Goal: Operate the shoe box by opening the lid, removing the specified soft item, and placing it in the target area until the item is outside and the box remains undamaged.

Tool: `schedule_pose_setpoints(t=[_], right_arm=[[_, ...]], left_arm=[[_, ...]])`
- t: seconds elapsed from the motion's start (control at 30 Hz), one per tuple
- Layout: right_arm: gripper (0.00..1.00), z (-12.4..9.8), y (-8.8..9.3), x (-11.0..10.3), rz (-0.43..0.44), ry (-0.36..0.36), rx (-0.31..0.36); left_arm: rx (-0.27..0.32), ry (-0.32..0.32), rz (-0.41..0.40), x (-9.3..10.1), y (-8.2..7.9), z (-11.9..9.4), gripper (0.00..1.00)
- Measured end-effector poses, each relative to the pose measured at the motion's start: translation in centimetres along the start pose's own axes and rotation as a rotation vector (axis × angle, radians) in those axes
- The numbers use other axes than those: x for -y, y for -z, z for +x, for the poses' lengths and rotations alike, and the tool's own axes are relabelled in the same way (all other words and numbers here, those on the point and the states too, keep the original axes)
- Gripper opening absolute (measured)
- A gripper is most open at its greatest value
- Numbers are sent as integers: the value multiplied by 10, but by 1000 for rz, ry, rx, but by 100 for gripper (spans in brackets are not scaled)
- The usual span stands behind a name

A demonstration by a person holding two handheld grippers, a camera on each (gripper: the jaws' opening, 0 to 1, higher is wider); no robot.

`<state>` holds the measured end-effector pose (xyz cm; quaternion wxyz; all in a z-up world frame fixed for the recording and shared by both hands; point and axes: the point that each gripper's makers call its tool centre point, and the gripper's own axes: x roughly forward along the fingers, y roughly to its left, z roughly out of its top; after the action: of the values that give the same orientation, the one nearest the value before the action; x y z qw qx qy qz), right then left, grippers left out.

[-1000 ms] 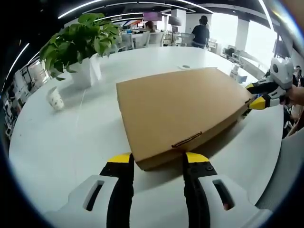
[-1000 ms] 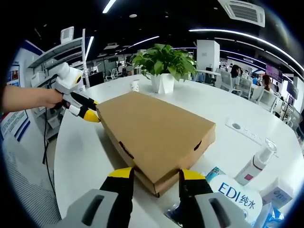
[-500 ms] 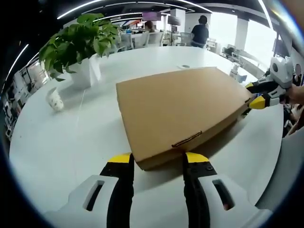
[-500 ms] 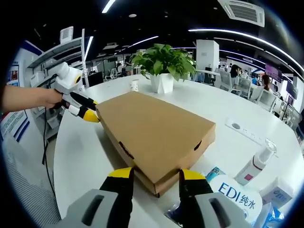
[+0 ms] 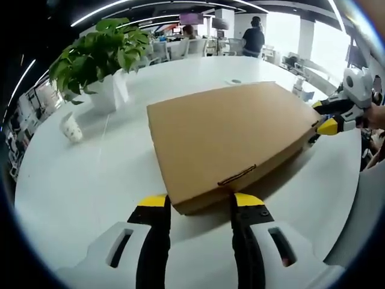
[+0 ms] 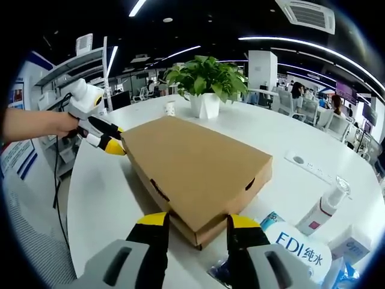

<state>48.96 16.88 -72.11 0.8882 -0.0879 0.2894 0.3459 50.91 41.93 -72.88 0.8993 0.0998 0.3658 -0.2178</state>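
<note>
A flat brown cardboard shoe box [image 5: 231, 135] [image 6: 195, 165] lies shut on the white round table [image 5: 84, 174], its lid down. My left gripper [image 5: 197, 201] is open, its yellow-tipped jaws on either side of one box corner. At the opposite corner my right gripper [image 6: 195, 221] is open too, straddling that corner. Each gripper also appears in the other's view, held by a hand: the right gripper [image 5: 328, 117] at the box's far right corner, the left gripper [image 6: 111, 141] at its far left corner. The box's contents are hidden.
A potted green plant [image 5: 99, 57] [image 6: 207, 81] in a white pot and a small paper cup [image 5: 71, 126] stand beyond the box. Near my right gripper lie a pack of wipes [image 6: 298, 244] and a white spray bottle [image 6: 325, 208]. An office with desks and people lies behind.
</note>
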Motion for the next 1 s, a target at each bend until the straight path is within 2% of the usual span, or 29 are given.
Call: schedule_pose_setpoints(t=[0.37, 0.57, 0.73, 1.0], right_arm=[[35, 0, 1, 1, 5, -1, -4], [33, -5, 0, 1, 21, -3, 0], [34, -14, -3, 1, 19, -3, 12], [44, -38, -7, 1, -1, 26, 47]], left_arm=[[2, -4, -3, 1, -1, 1, 38], [15, -6, -10, 6, 0, -7, 39], [35, -6, -24, 10, -1, -17, 42], [87, -16, -32, 20, -8, -38, 46]])
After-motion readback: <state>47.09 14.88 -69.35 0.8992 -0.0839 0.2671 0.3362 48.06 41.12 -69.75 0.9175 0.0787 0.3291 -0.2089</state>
